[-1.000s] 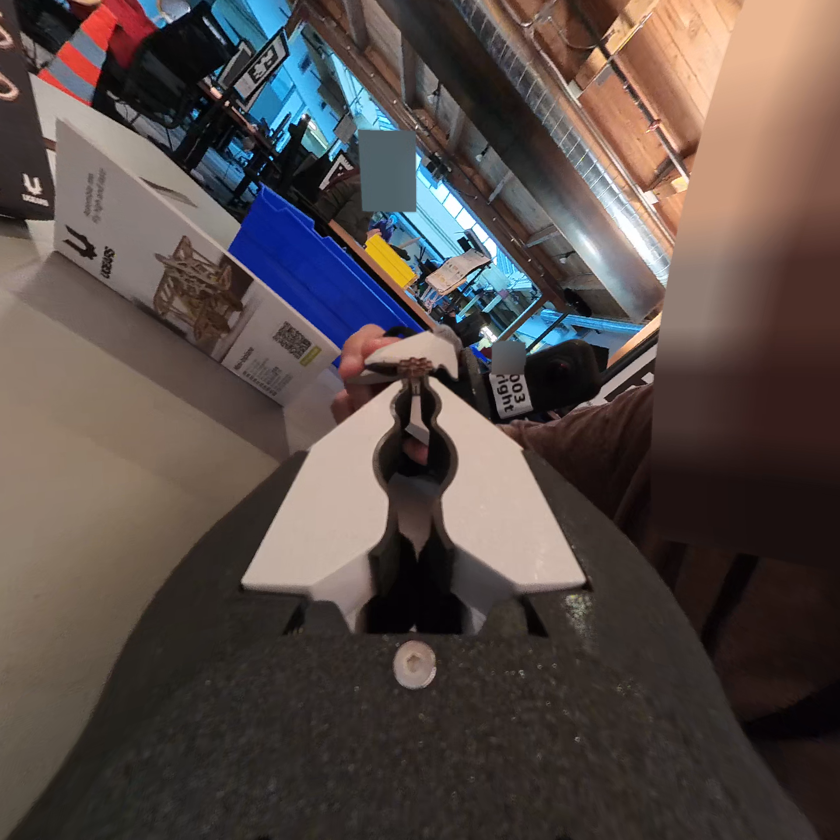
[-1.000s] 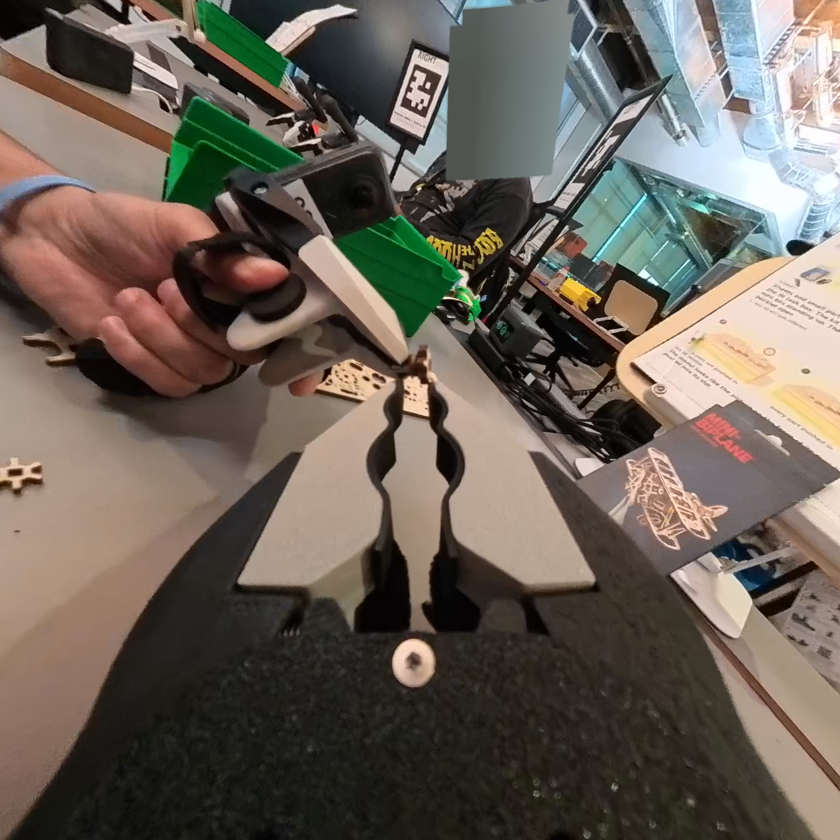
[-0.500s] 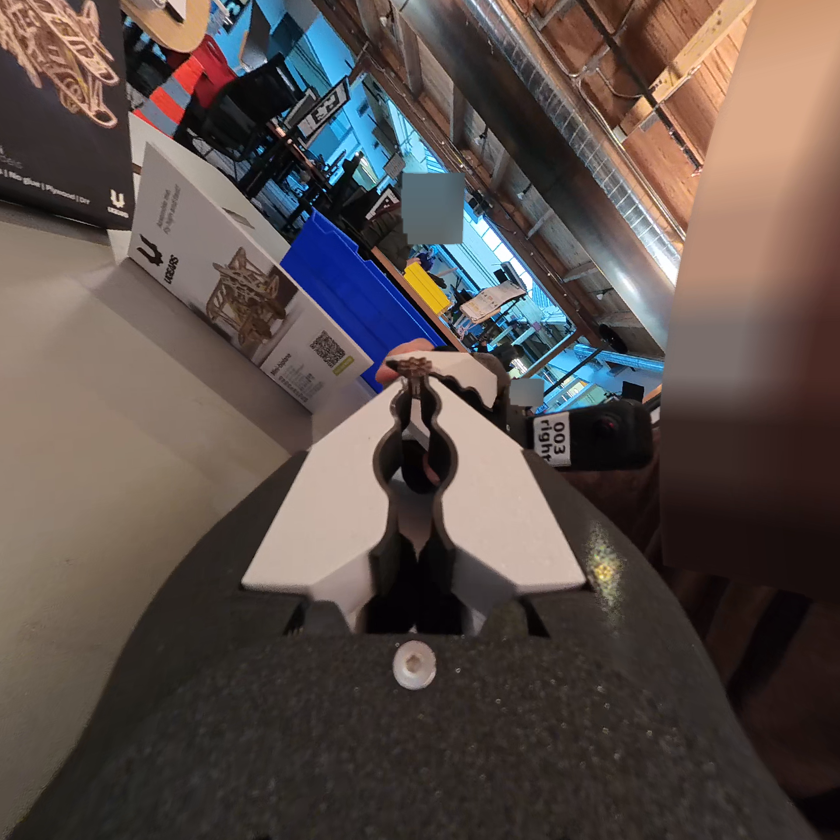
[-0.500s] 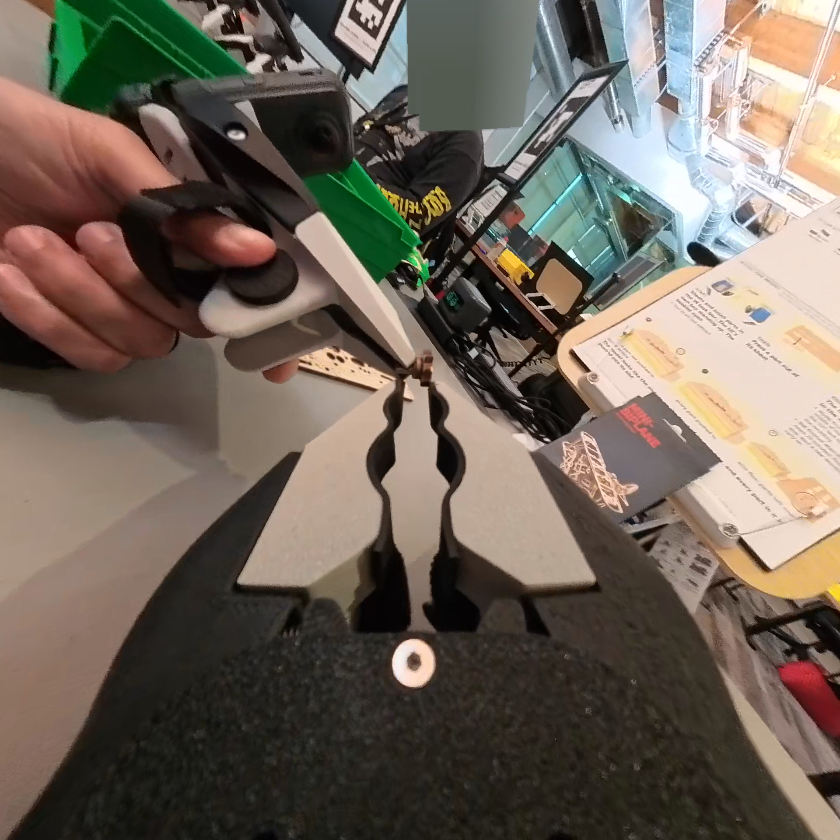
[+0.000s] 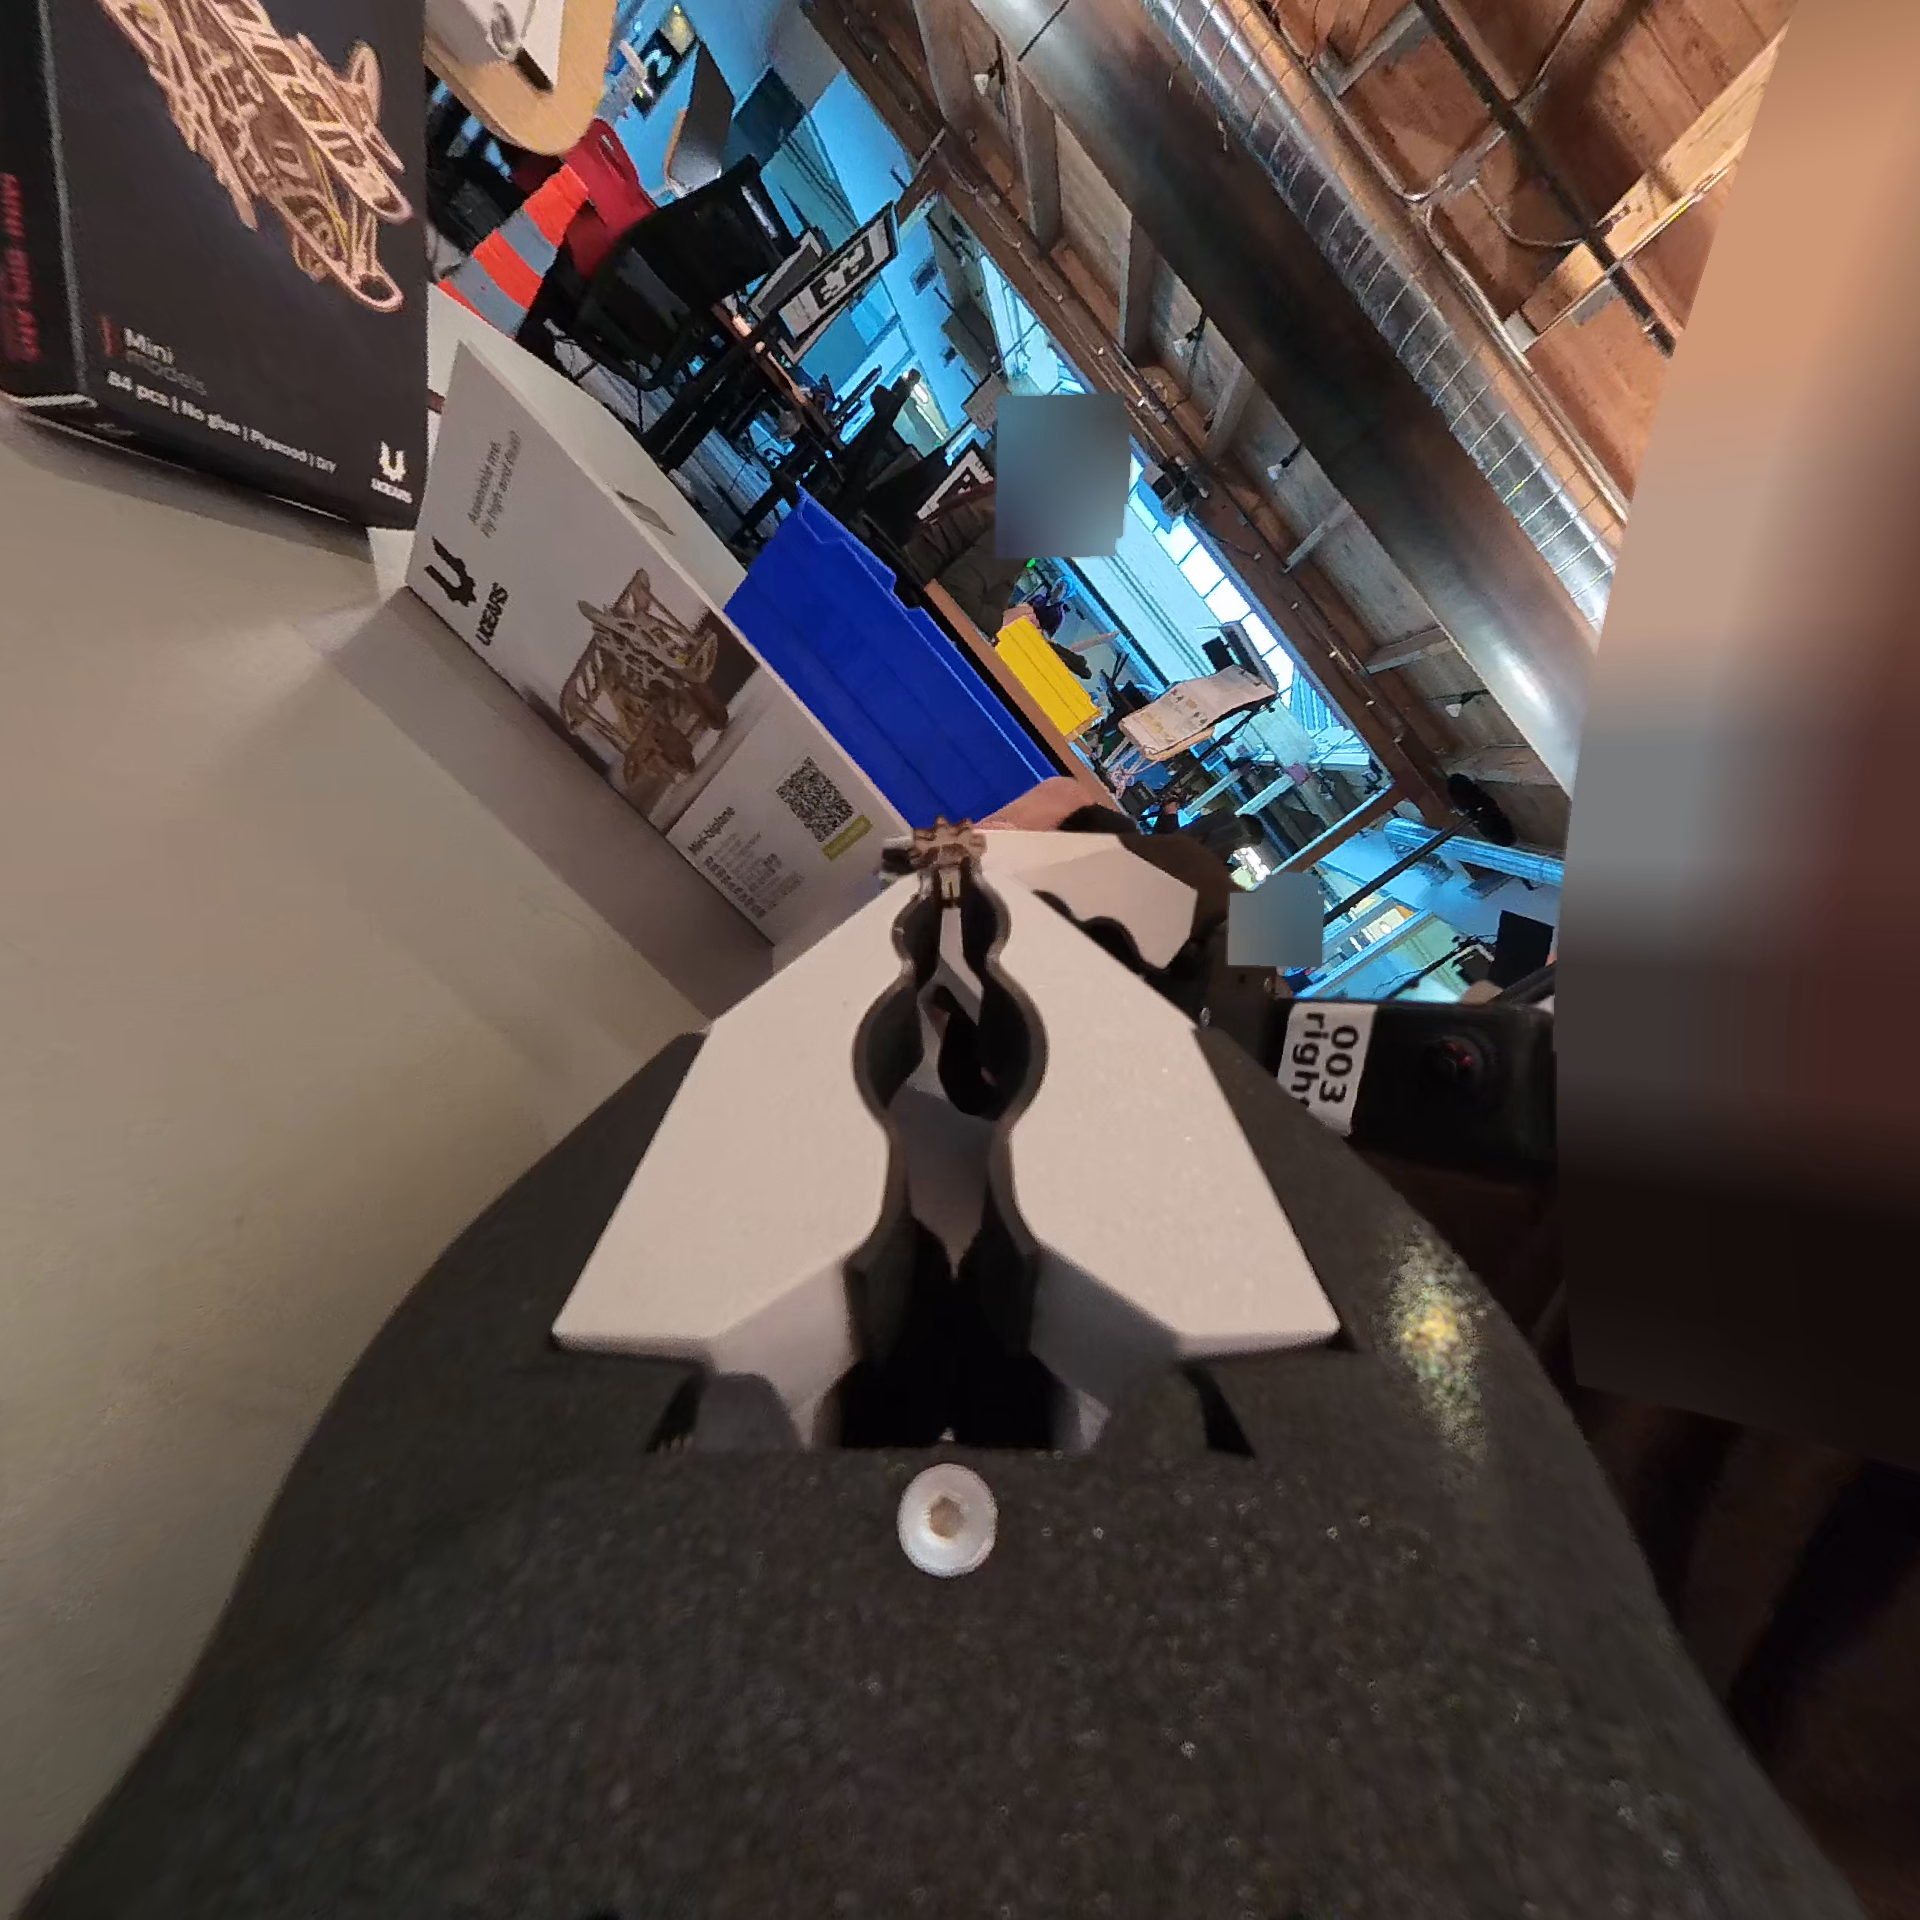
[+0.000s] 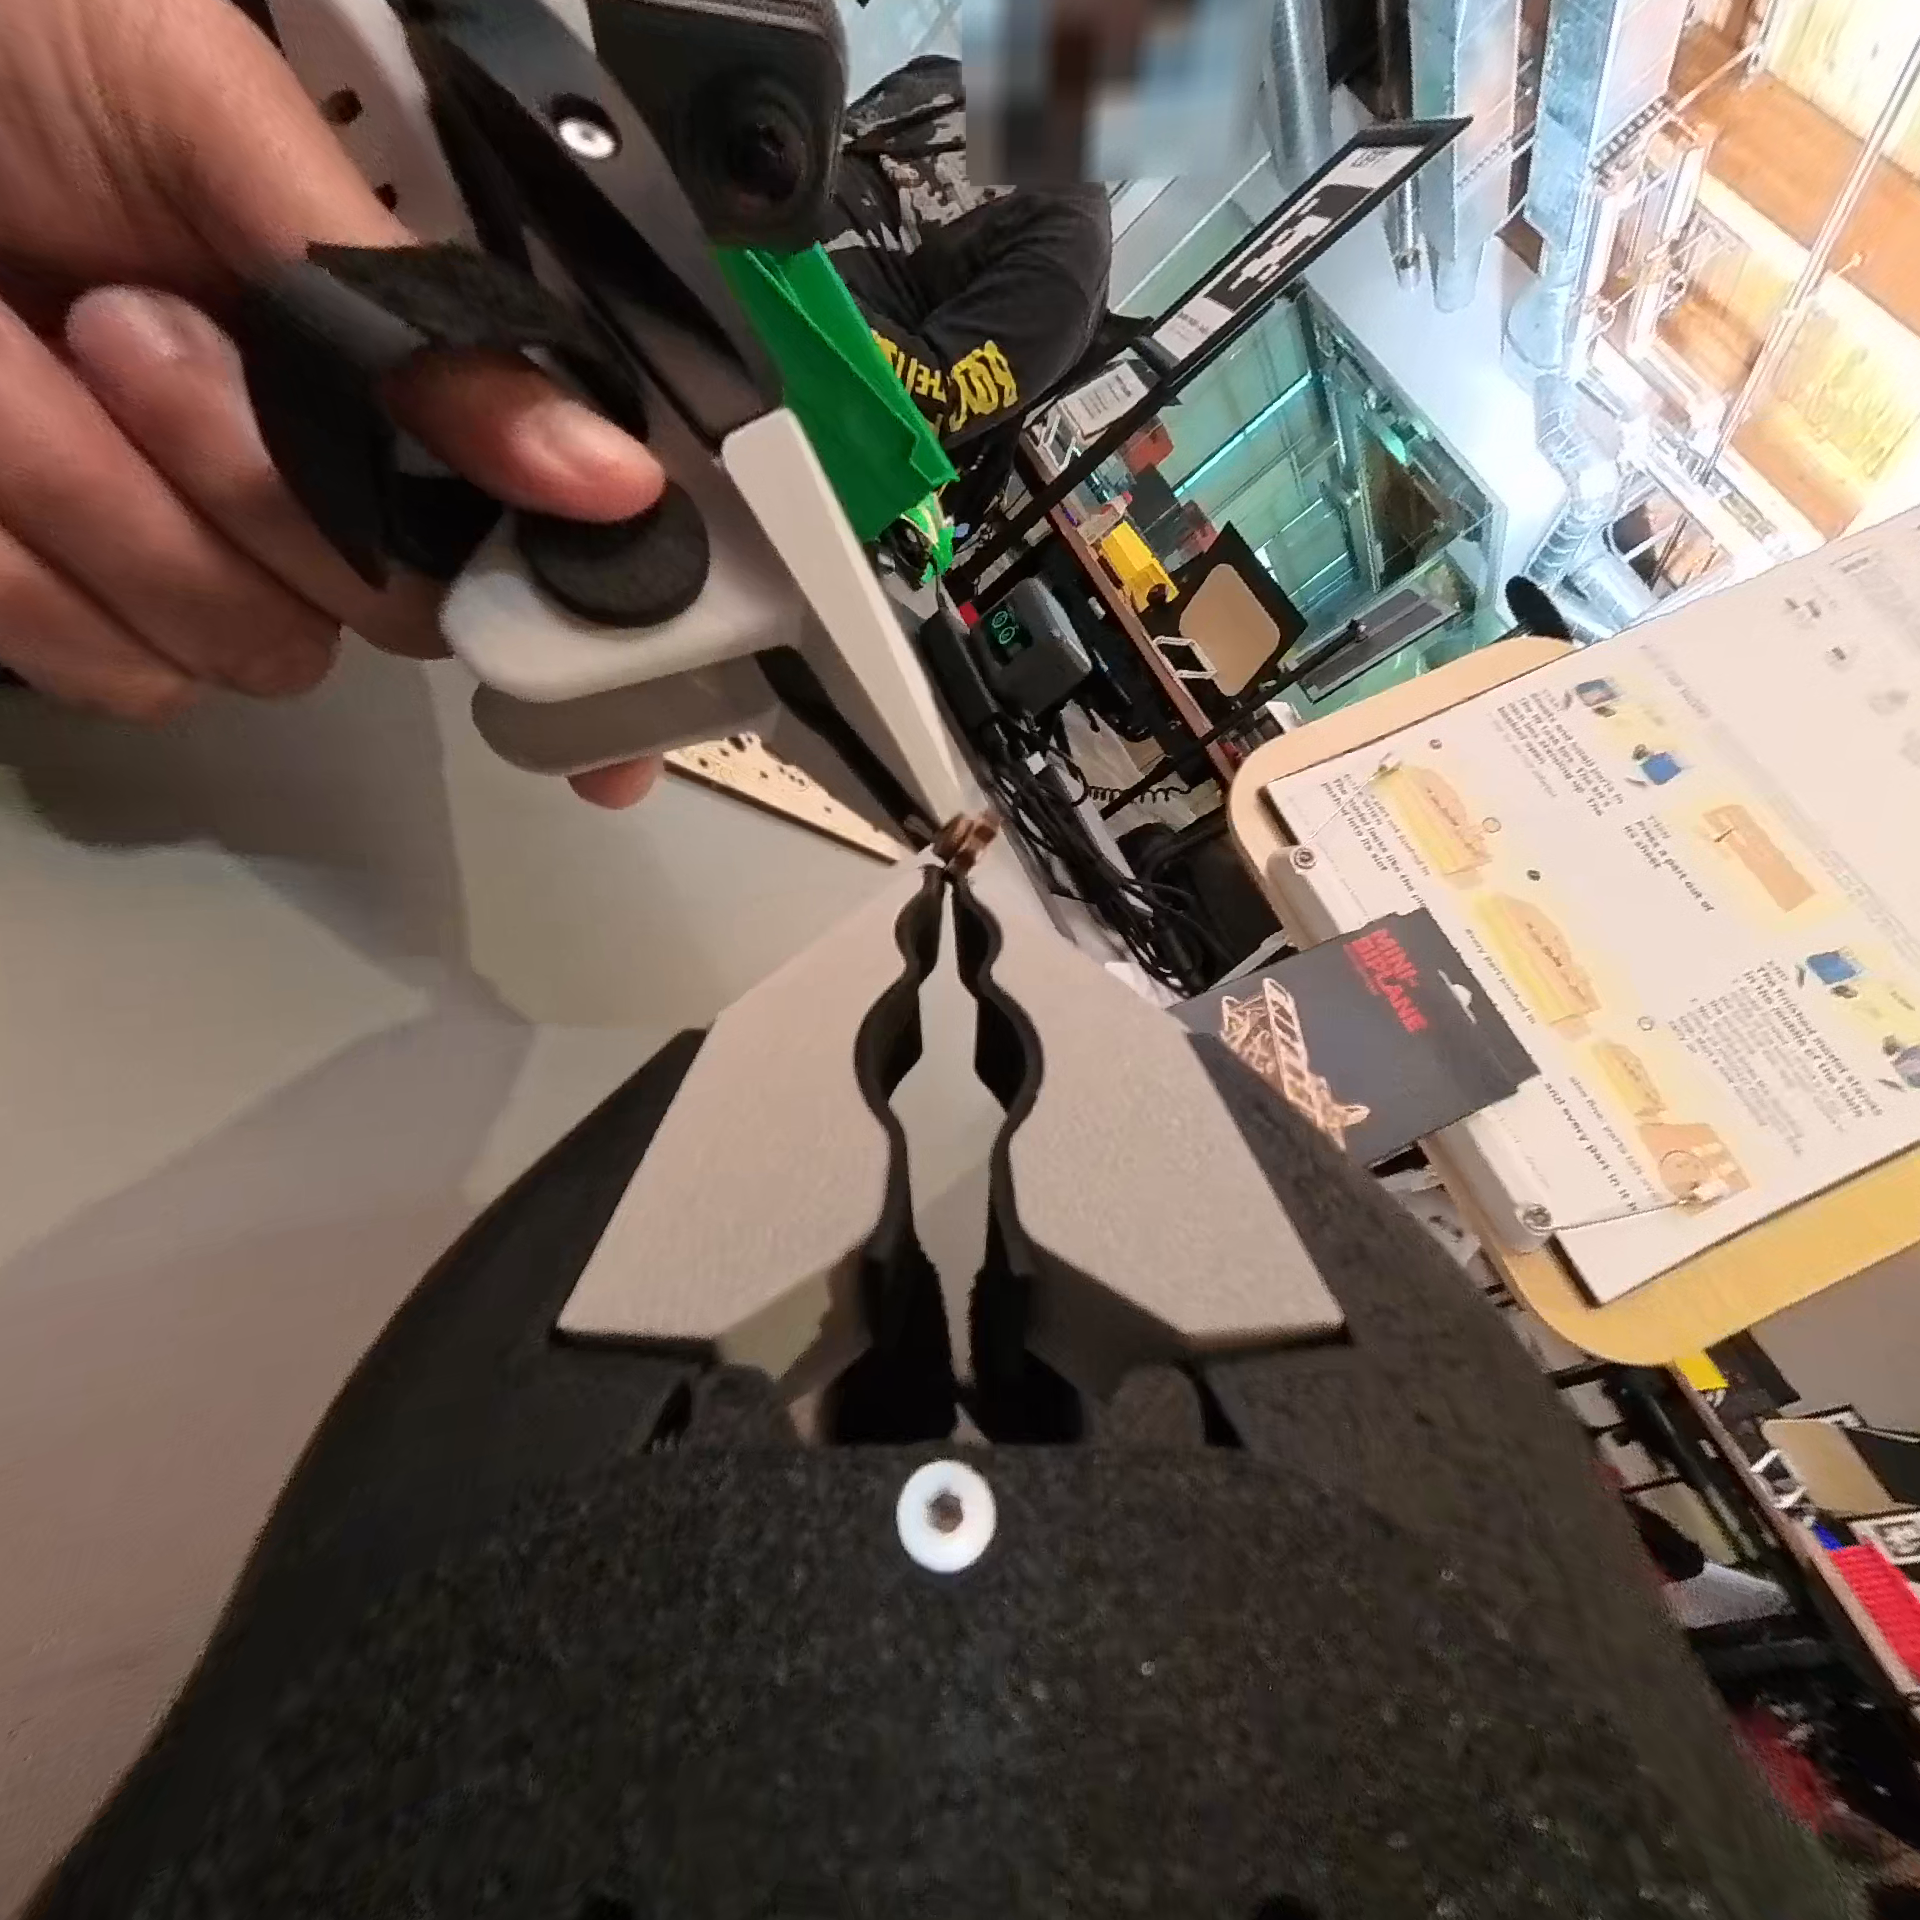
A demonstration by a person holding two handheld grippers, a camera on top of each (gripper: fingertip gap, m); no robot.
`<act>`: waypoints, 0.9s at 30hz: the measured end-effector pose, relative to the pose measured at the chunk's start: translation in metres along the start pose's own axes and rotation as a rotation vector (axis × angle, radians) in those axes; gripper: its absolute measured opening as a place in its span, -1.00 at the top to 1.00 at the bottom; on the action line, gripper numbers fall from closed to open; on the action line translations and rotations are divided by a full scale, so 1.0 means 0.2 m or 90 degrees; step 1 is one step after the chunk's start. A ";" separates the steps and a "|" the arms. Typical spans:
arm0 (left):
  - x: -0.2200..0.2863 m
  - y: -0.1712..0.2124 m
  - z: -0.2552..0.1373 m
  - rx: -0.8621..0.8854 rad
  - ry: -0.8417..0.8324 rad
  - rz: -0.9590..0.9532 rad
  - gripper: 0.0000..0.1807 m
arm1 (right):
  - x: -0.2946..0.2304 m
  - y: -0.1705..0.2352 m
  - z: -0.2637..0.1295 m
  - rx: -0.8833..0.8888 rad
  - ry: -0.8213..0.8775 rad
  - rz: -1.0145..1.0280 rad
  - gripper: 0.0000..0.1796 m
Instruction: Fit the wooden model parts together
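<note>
In the left wrist view my left gripper [image 5: 945, 883] is shut on a small wooden part [image 5: 941, 844], a thin brown piece with a toothed end that sticks out past the tips. My right gripper's white fingers [image 5: 1091, 894] meet it tip to tip from the right. In the right wrist view my right gripper [image 6: 954, 871] is shut on the small wooden part [image 6: 962, 833]. The left gripper [image 6: 831, 665], held by a hand [image 6: 156, 468], reaches the same spot from the upper left. Both grippers are raised above the table. How the pieces join is too small to tell.
A grey table [image 5: 208, 987] lies below. A black model box [image 5: 208, 229], a white box [image 5: 623, 675] and a blue bin [image 5: 883, 675] stand at its far side. A wooden parts sheet [image 6: 774, 781], a green bin [image 6: 831, 384], an instruction board [image 6: 1610, 883] and a black card [image 6: 1351, 1029] show too. From the right gripper's tips to the black card [image 6: 1351, 1029] is close to 25 centimeters.
Both grippers stayed tip to tip on the small part while tilting and rising. The left gripper and hand now loom larger and higher in the right wrist view.
</note>
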State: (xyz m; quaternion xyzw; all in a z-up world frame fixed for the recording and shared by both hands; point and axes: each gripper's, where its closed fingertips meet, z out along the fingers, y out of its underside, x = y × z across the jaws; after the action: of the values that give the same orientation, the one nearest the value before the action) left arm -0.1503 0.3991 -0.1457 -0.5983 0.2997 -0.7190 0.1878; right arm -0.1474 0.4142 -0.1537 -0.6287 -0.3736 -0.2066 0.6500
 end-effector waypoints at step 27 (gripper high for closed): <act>0.17 0.15 -0.02 -0.141 0.059 0.519 0.99 | -0.04 -0.16 -0.26 0.206 -0.456 0.489 0.92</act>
State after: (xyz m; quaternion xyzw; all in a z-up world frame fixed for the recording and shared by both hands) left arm -0.1643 0.3565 -0.1413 -0.4147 0.5951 -0.5755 0.3777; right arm -0.1652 0.3583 -0.1350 -0.6426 -0.3424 0.3323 0.5995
